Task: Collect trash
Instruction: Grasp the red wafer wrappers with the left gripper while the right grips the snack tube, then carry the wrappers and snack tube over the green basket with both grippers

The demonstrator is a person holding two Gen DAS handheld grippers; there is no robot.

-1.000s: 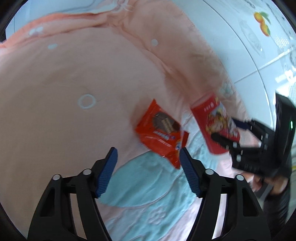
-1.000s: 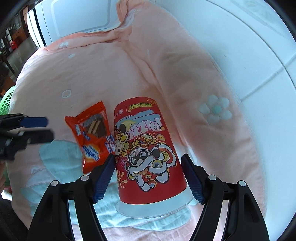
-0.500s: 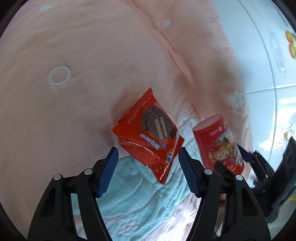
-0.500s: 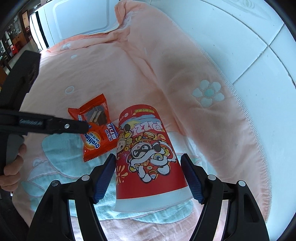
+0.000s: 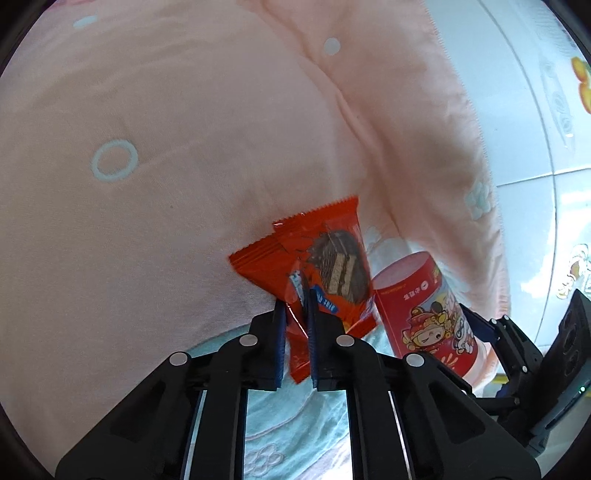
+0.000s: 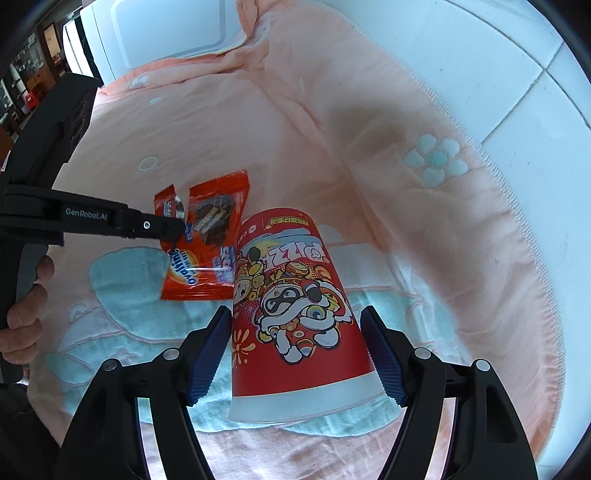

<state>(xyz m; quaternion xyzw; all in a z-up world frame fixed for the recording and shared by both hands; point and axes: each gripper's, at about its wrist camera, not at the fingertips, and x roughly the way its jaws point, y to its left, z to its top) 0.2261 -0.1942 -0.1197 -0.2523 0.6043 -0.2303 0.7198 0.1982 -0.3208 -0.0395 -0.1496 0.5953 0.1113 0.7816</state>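
An orange-red snack wrapper [image 5: 325,269] lies on a pink and teal blanket [image 5: 147,184]. My left gripper [image 5: 295,314] is shut on the wrapper's near edge, which crumples between the blue pads. The wrapper also shows in the right wrist view [image 6: 207,240], with the left gripper [image 6: 173,227] pinching it from the left. A red paper cup [image 6: 295,306] lies on its side, mouth toward me, between the open fingers of my right gripper [image 6: 299,343], which do not visibly press it. The cup appears right of the wrapper in the left wrist view [image 5: 424,317].
The blanket [image 6: 369,147] covers a cushioned surface with a raised fold along the right. White tiled floor [image 6: 517,74] lies beyond its right edge. A white panel [image 6: 166,33] stands at the far end. A person's hand [image 6: 22,310] holds the left gripper's handle.
My left gripper has closed on the wrapper's near edge, crumpling and lifting it slightly. My right gripper has moved forward so the cup sits deeper between its open fingers.
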